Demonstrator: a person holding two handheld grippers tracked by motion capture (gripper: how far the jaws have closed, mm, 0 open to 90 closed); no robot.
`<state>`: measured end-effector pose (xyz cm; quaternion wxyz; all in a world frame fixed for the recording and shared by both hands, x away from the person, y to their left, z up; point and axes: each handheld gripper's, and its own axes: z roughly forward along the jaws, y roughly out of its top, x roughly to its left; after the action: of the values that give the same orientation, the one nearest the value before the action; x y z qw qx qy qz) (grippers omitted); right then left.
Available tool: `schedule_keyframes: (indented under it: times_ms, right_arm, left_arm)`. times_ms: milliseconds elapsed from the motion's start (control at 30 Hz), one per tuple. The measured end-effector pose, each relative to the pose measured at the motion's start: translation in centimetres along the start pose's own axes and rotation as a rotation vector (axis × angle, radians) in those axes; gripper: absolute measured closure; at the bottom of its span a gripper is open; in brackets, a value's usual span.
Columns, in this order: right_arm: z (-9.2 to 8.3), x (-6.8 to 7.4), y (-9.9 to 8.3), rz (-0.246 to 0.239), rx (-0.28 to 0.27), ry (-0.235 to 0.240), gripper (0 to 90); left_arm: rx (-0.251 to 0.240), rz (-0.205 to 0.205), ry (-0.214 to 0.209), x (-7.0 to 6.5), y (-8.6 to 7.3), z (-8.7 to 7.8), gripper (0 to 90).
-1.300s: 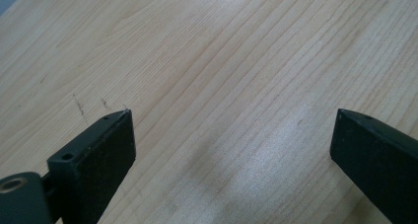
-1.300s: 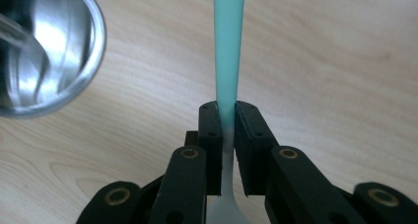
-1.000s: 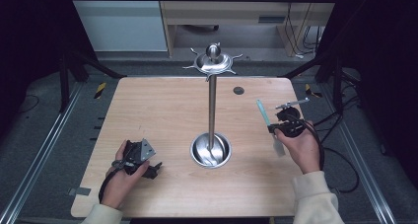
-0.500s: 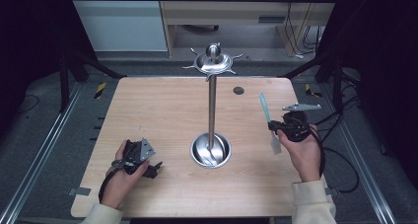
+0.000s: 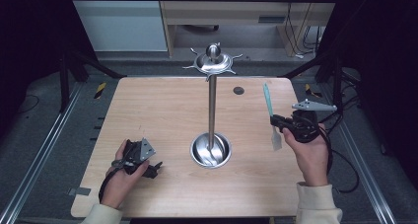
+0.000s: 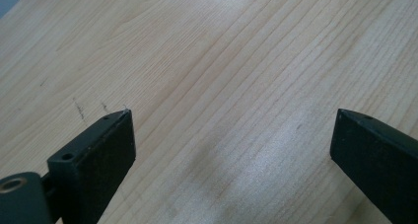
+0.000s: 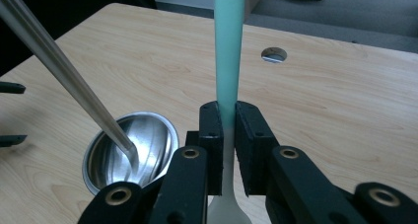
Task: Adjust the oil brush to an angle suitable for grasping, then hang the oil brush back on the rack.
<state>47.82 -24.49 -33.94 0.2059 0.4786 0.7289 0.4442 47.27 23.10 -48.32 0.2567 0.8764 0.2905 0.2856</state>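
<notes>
Right gripper: right of centre in the high view, held in the person's right hand; jaws nearly together, pads clamped on the handle of a slim utensil.
Utensil: pale green plastic handle with a whitish flat head; stands near upright in the right gripper view, green end up, head below the jaws.
Left gripper: lower left of the high view, resting on the table; jaws wide apart, nothing between them, bare wood in the left gripper view.
Stand: polished steel pole on a round dished base, frame centre, star-shaped hook crown on top; well apart from the utensil.
Table: light wooden top, small round hole near its upper right corner.
</notes>
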Motion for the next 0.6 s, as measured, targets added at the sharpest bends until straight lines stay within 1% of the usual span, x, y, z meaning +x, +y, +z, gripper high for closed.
schedule_keyframes:
  times_ms: [200, 333, 433, 600]
  right_arm:
    - [-0.8, 0.3, 0.4, -0.006, -0.039, 0.029, 82.3]
    - [-1.3, 0.8, 0.8, -0.012, -0.063, 0.044, 82.3]
    - [-1.7, 1.2, 1.1, -0.025, -0.081, 0.052, 82.3]
    - [-2.4, 1.7, 1.4, -0.037, -0.122, 0.068, 82.3]
  left_arm:
    - [0.003, 0.004, 0.001, 0.0, 0.0, 0.0, 3.1]
    - [0.001, 0.002, 0.000, 0.0, 0.0, -0.1, 3.1]
    - [0.001, 0.002, 0.000, 0.0, 0.0, 0.0, 3.1]
    - [-0.002, 0.005, 0.004, 0.0, 0.0, 0.0, 3.1]
